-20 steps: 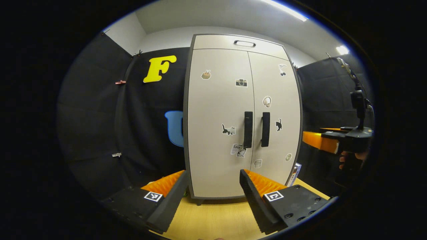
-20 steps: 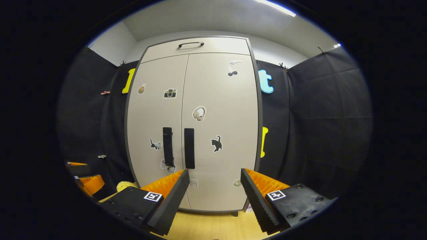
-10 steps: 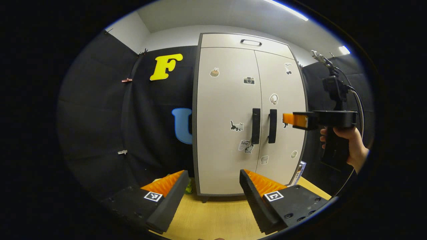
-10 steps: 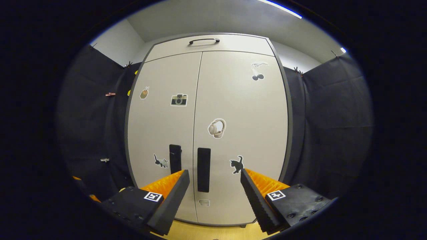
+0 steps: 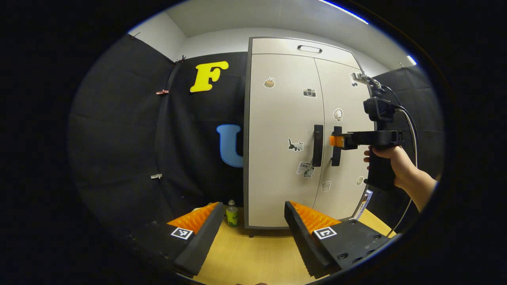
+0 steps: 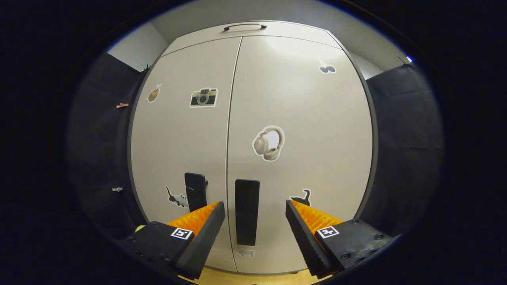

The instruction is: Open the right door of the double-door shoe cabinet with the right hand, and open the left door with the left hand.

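The beige double-door shoe cabinet (image 5: 285,158) stands on a wooden table with both doors shut. Its right door (image 6: 301,158) carries a black vertical handle (image 6: 247,211), which lies between my right gripper's (image 6: 255,213) open fingers but is untouched. The left door (image 6: 178,158) has its own black handle (image 6: 195,191). In the left gripper view my left gripper (image 5: 253,221) is open, well back from the cabinet, low and left of the left handle (image 5: 317,145). There the right gripper (image 5: 336,141), held by a hand (image 5: 390,162), has its tips at the right handle (image 5: 336,146).
A small green-labelled bottle (image 5: 231,213) stands on the table (image 5: 257,257) left of the cabinet's base. A flat box (image 5: 365,200) leans at the cabinet's right side. Black cloth walls close in on both sides. The cabinet's top panel has a slim handle (image 5: 309,48).
My right gripper has moved in toward the cabinet until the right handle sits between its fingers. The left gripper has drifted left and shows more of the left wall. Both doors stay shut.
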{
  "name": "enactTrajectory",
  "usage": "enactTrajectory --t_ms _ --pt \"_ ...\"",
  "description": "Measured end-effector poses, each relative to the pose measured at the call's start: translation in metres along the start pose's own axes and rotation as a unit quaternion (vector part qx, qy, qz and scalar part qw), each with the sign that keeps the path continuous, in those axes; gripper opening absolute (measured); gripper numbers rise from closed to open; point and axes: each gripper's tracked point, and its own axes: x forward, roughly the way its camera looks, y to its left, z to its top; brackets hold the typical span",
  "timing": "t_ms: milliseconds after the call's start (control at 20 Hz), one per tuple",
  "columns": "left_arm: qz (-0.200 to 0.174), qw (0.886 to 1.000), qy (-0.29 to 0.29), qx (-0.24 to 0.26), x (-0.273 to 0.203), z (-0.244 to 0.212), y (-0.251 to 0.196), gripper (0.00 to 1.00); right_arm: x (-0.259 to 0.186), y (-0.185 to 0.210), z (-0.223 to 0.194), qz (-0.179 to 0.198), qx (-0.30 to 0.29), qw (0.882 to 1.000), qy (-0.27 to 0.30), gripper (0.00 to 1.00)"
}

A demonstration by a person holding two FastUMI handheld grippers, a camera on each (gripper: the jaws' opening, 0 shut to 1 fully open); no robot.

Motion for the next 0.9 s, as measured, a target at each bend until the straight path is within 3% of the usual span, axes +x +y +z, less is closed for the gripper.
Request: enactTrajectory --t_ms 500,600,650,800,900 --pt "0.004 1.0 0.008 0.002 0.004 -0.007 0.007 0.95 0.019 -0.002 0.0 -0.015 0.002 1.0 0.009 0.97" --pt "0.003 1.0 0.004 0.005 0.005 -0.006 0.008 0.95 0.022 -0.003 -0.002 -0.02 0.014 1.0 0.014 0.87" --pt "0.001 1.0 0.004 0.005 0.005 -0.006 0.009 0.95 0.023 0.0 -0.003 -0.015 0.023 0.999 0.017 0.65" --pt "-0.002 1.0 0.004 -0.002 0.004 -0.008 0.011 0.95 0.025 0.007 -0.004 -0.007 0.036 0.999 0.027 0.4" --pt "-0.004 1.0 0.006 -0.008 0.003 -0.009 0.012 0.95 0.022 0.007 -0.004 -0.009 0.036 0.999 0.03 0.37"
